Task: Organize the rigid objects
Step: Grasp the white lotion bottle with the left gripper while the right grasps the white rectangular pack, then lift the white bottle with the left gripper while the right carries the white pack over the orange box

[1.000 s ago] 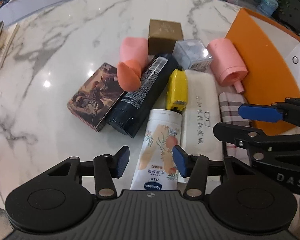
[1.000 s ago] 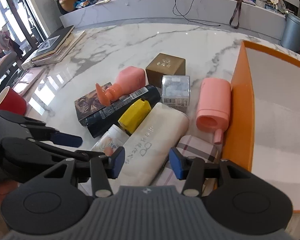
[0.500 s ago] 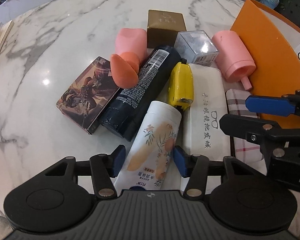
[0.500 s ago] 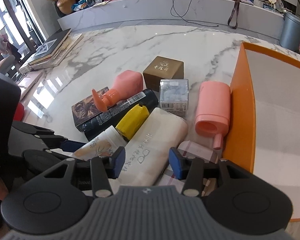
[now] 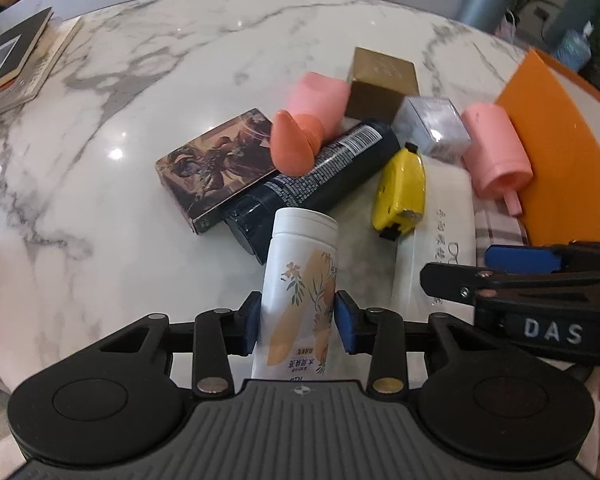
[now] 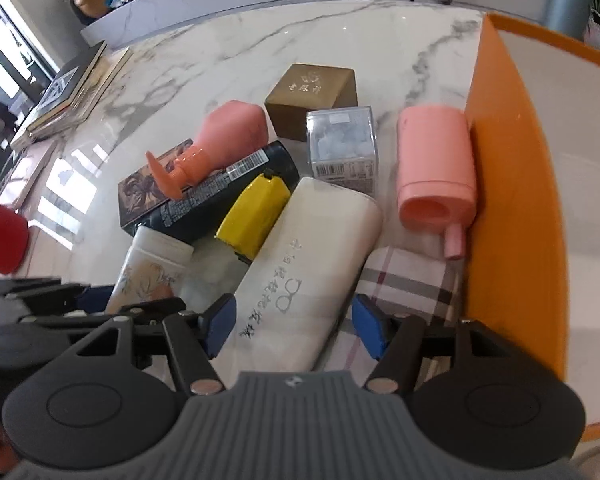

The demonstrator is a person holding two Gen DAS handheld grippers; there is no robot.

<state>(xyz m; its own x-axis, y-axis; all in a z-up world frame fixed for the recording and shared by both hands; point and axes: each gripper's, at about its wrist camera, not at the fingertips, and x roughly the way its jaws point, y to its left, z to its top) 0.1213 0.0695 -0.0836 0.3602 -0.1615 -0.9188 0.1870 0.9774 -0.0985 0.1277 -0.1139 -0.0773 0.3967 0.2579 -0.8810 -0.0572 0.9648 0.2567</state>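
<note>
Gripping the white tube [image 5: 300, 276] across its printed body, the left gripper [image 5: 299, 318] has both blue pads pressed against the tube's sides, its cap end pointing away toward the pile. The tube lies low over the near edge of the marble table [image 5: 140, 92], its cap touching the black can [image 5: 316, 178].

The right gripper [image 6: 294, 324] reaches in from the right, level with the left one, its jaws spread wide and holding nothing; they straddle the near end of the white glasses case [image 6: 304, 264], and whether the pads touch it cannot be told. A plaid cloth [image 6: 412, 280] lies under the case, beside the orange bin [image 6: 508, 200] at the table's right edge.

Counted in the pile: one white tube, one black can, one yellow tape measure [image 5: 400, 188] between can and case, one picture box [image 5: 220, 160] left of the can, one gold box [image 5: 382, 80], one clear cube [image 5: 432, 126], one glasses case. Two pink bottles: one with an orange pump [image 5: 312, 120] resting on the can, one [image 5: 496, 152] lying against the bin's wall.

Books [image 5: 8, 64] sit at the far left edge; a red cup [image 6: 0, 236] shows in the right view.
</note>
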